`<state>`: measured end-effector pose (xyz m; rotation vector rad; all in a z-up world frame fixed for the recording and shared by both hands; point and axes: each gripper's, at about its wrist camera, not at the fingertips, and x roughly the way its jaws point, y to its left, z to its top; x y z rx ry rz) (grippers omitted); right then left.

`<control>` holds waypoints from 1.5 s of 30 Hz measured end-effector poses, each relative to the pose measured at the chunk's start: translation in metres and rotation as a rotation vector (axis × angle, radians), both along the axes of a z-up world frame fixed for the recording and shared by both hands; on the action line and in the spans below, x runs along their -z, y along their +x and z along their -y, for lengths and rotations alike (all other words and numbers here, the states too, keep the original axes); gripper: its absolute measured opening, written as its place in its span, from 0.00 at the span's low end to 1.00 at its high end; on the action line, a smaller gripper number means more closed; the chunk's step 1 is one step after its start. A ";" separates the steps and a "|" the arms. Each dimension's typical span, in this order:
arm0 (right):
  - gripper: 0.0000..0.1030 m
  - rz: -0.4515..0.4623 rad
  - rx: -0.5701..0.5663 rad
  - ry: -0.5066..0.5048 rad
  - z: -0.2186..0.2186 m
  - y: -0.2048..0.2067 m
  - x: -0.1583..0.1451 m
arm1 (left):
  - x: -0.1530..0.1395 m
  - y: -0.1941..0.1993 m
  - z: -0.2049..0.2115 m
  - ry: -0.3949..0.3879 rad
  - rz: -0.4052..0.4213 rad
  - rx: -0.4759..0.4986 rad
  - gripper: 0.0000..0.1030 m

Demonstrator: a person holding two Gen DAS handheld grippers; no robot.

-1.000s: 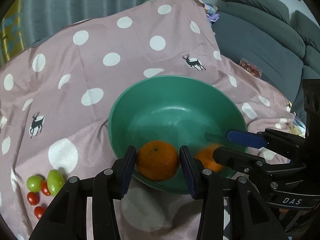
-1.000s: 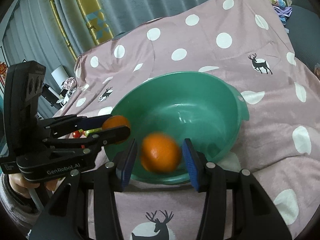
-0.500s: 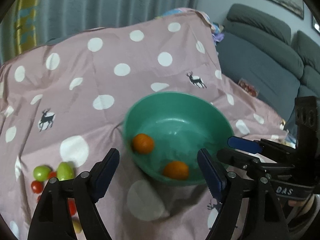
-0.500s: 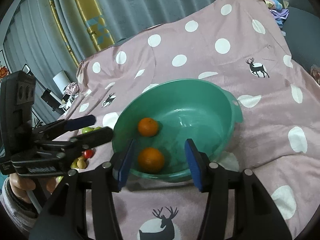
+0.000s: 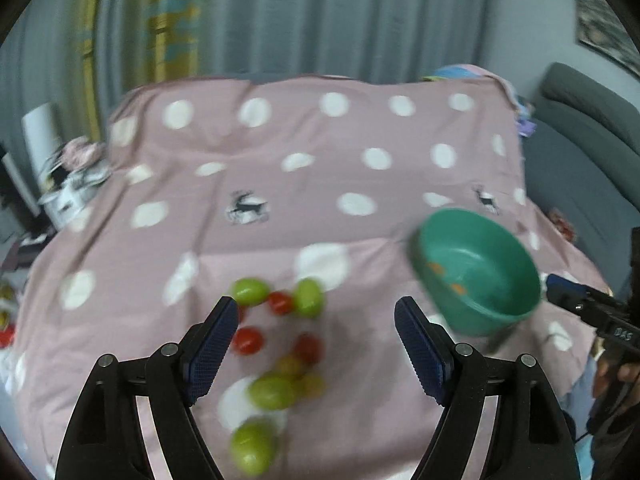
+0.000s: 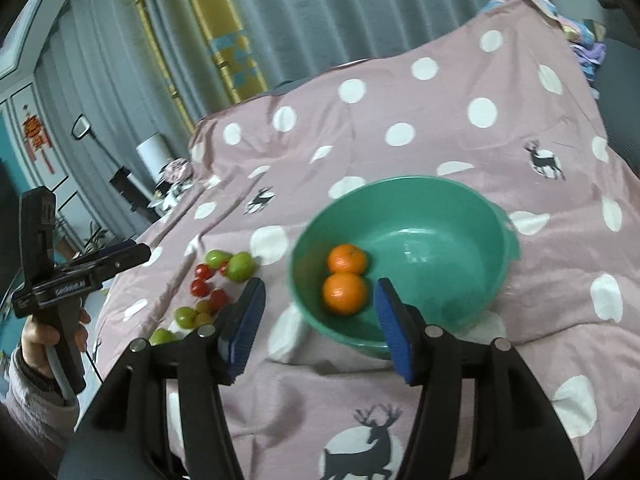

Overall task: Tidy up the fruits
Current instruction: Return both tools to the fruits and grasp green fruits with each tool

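Observation:
Two oranges (image 6: pixel 345 294) lie side by side in the green bowl (image 6: pixel 440 248) on the pink spotted cloth. My right gripper (image 6: pixel 319 324) hovers just in front of the bowl's near rim. Its jaws are opening, the oranges lie beyond them and nothing is gripped. Left of the bowl lies a pile of small green fruits (image 5: pixel 272 390) and red tomatoes (image 5: pixel 248 340). My left gripper (image 5: pixel 314 340) is held wide open above that pile and grips nothing. In the right wrist view the left gripper (image 6: pixel 138 249) is at the far left. The bowl (image 5: pixel 492 312) is blurred in the left wrist view.
The pink cloth (image 6: pixel 460 380) with white dots and deer prints covers the whole surface and drapes at the edges. A grey sofa (image 5: pixel 580 152) stands on the right, curtains (image 6: pixel 280 20) behind, and clutter with a white roll (image 6: pixel 152 152) on the far left. A person's hand (image 6: pixel 40 340) grips the left tool.
Both oranges were let go and now rest in the bowl. My left gripper opened wide and swung left over the small-fruit pile. My right gripper drew back and its jaws widened.

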<state>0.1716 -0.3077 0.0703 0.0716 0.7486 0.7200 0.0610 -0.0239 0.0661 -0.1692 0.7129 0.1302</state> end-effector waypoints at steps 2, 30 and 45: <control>0.56 -0.005 -0.028 0.002 -0.006 -0.003 0.000 | 0.003 -0.012 -0.015 -0.007 -0.010 -0.047 0.78; 0.56 -0.275 -0.439 -0.046 -0.143 -0.046 0.059 | 0.098 -0.036 -0.018 -0.025 -0.269 -0.012 0.53; 0.56 -0.379 -0.487 -0.087 -0.191 -0.036 0.092 | 0.098 -0.052 -0.042 -0.105 -0.206 -0.036 0.36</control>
